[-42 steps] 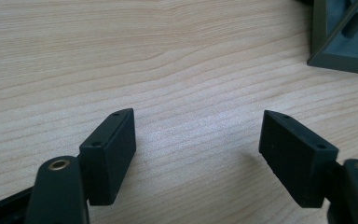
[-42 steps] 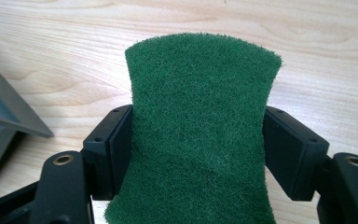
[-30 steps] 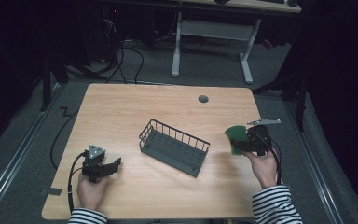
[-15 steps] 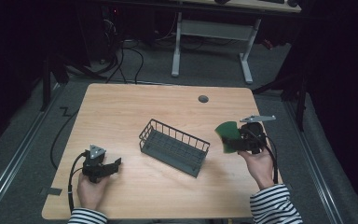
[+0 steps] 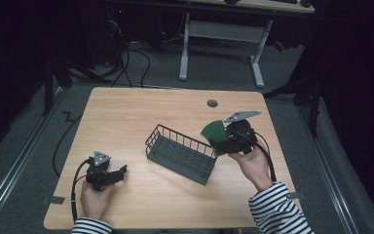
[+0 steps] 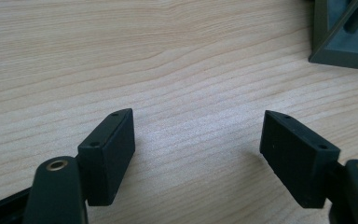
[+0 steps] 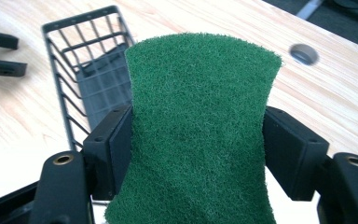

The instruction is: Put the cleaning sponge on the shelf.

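The right gripper (image 5: pixel 223 138) pinches a green scouring pad (image 7: pixel 198 126) by its two side edges, the black jaws pressing in so that the pad waists between them and stands up above them. In the high view the scouring pad (image 5: pixel 213 133) hangs in the air just above the near right end of the dark wire basket (image 5: pixel 181 153), which sits at an angle in the middle of the wooden table (image 5: pixel 126 112). The likely aim is to drop the pad into that basket, and the risks come from the grip and the aim. The pad is soft and thin, held only along its edges, so it could buckle and slide out if the hand tilts or jerks. The basket is narrow and long; released off its centre line, the pad could catch on the wire rim and rest across it or fall outside onto the table. A low approach could knock the light basket and shift it. The left gripper (image 6: pixel 198 154) rests low over bare wood near the table's front left, jaws spread wide with nothing between them, too far away to steady the basket.
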The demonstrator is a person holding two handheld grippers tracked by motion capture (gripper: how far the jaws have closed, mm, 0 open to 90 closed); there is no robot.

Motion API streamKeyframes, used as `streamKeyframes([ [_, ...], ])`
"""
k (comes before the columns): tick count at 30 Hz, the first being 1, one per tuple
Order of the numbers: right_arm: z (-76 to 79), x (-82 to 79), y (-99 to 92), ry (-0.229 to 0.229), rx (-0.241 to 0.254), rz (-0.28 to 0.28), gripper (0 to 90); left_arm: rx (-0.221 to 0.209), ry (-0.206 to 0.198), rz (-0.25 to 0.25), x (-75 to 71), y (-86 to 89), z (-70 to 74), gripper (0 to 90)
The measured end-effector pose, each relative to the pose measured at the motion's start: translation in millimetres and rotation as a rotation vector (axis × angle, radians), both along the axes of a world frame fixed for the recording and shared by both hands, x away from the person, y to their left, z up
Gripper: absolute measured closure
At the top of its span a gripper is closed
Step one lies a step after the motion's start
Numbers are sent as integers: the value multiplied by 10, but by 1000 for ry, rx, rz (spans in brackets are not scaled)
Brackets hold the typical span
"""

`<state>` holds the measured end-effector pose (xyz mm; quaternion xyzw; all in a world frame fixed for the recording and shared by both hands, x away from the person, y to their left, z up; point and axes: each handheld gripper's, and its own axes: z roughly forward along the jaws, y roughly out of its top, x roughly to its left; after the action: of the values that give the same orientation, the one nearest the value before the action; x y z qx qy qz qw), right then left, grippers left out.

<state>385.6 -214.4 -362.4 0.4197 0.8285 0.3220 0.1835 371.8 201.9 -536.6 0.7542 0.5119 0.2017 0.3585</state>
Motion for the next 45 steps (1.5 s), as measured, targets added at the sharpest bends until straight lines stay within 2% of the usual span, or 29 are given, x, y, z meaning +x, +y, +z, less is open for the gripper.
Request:
streamKeyframes([
  [3,-40,38,125,-3,-36,17,303,-2,0,-1,0,2,0,267],
  [9,-174,112,327,24,-97,61,303,-5,0,-1,1,4,0,267],
  [12,-217,130,373,30,-110,67,302,-5,1,-1,1,5,0,266],
  [23,-322,152,481,58,-126,95,300,-4,1,-1,1,4,0,266],
  [24,-336,160,488,71,-123,95,299,-4,1,-1,1,4,0,266],
  [30,-366,166,496,65,-130,96,298,-3,-1,0,1,3,-1,266],
  [36,-429,161,483,87,-136,94,296,-1,0,-1,1,2,0,266],
  [45,-445,147,492,88,-151,109,290,-2,0,-1,0,1,0,266],
])
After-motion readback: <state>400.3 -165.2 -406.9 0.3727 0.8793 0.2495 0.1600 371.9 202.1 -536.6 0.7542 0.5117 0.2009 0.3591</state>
